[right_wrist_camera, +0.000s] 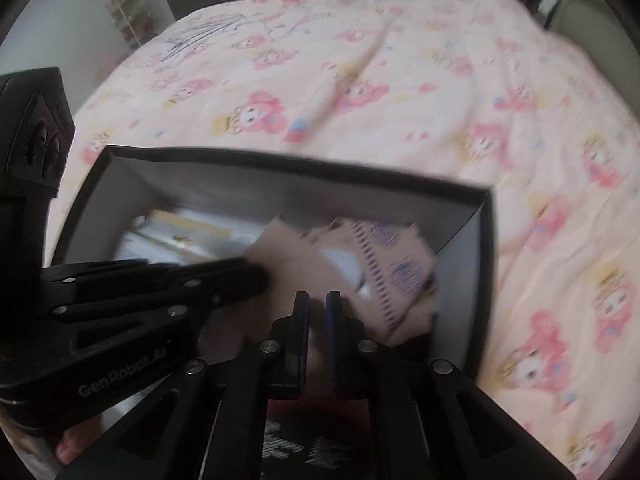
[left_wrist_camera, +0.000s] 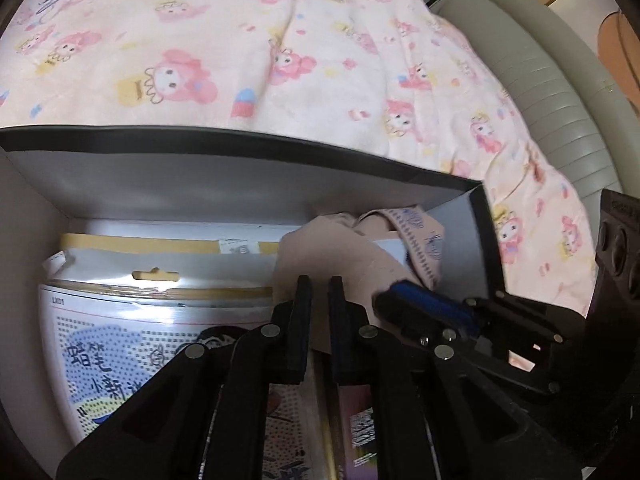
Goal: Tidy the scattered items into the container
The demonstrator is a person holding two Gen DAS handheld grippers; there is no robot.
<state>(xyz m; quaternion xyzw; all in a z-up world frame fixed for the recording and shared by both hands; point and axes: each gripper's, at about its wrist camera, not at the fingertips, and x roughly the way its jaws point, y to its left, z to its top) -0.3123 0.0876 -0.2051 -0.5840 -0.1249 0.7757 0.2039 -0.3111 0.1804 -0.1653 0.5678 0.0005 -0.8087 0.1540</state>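
1. Spreading across the whole far side of both my views is the bed, under a pink cartoon-print quilt (left_wrist_camera: pixel 320 60); a grey padded bed edge (left_wrist_camera: pixel 540 92) curves down the right of the left wrist view.
2. Resting on the quilt near me is the container, a black-rimmed box (left_wrist_camera: pixel 240 140) with pale inner walls, open at the top.
3. Lying flat on the box floor to the left is a printed craft kit (left_wrist_camera: pixel 132 320) in clear packaging with a hang-hole header.
4. Slumped in the right half of the box is a beige garment (right_wrist_camera: pixel 360 264) with a purple patterned band, partly overlapping the kit.
5. My left gripper (left_wrist_camera: pixel 320 280) sits inside the box just over the garment's near edge; its jaws are nearly together with a thin gap, and I cannot tell if they pinch cloth.
6. My right gripper (right_wrist_camera: pixel 317 296) hovers at the garment's near side, blue-padded jaws almost closed; whether they hold fabric is lost to blur.
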